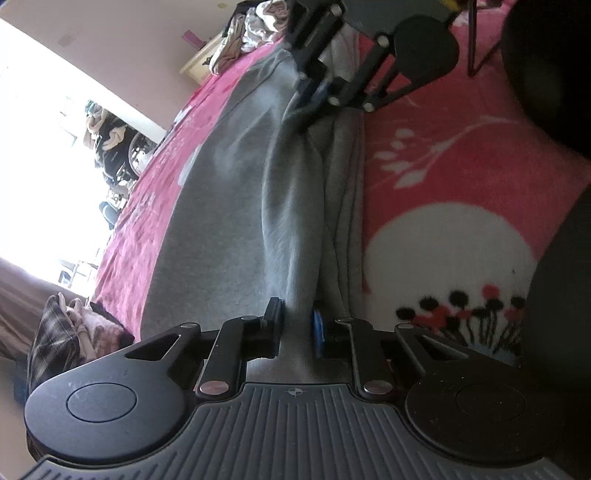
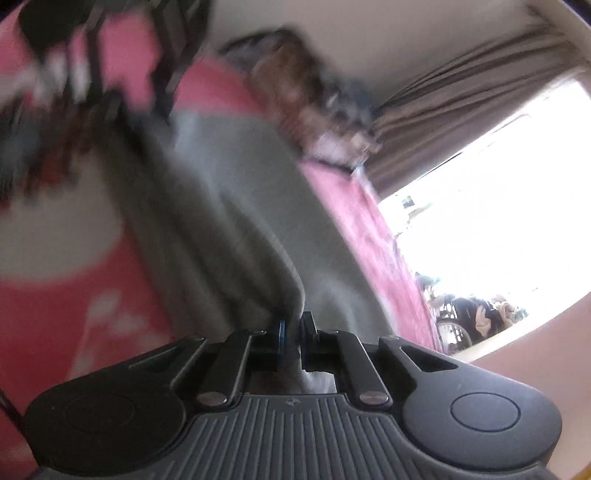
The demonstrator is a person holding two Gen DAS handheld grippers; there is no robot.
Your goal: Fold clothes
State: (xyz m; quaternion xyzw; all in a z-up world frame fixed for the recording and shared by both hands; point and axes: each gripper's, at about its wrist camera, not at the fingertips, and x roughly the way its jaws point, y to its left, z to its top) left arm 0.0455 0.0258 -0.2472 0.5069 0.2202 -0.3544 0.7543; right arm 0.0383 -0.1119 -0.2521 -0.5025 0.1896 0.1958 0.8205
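a grey garment (image 1: 236, 221) was seen stretched along a pink blanket (image 1: 443, 166) with white and black flower shapes. its one end was pinched in the left gripper (image 1: 297, 325), whose jaws were clenched on a raised ridge of the cloth; the other end was held by the right gripper (image 2: 291, 332), whose jaws were likewise closed on a bunched fold of the same grey garment (image 2: 229, 192). in the left wrist view the right gripper (image 1: 314, 92) was shown at the far end of the cloth, so the fabric was held taut-ish between the two, with one long edge doubled and several layers stacked beside the blanket's pattern. the right wrist view was blurred, so it was judged that this gripper was in motion; fine detail of its hold could not be made out.

a pile of other clothes (image 1: 258, 22) was seen at the far end of the bed, apart from the grey piece.

several risks were judged from this. only a narrow ridge of cloth was gripped on each side, so a layer could be let slip if the pull were uneven, and the stacked edge would then be spoiled. if one gripper were carried faster than the other, the fold line could be skewed or a twist put into the fabric. the fleecy blanket could also be caught and dragged along, since the cloth lay directly on it.
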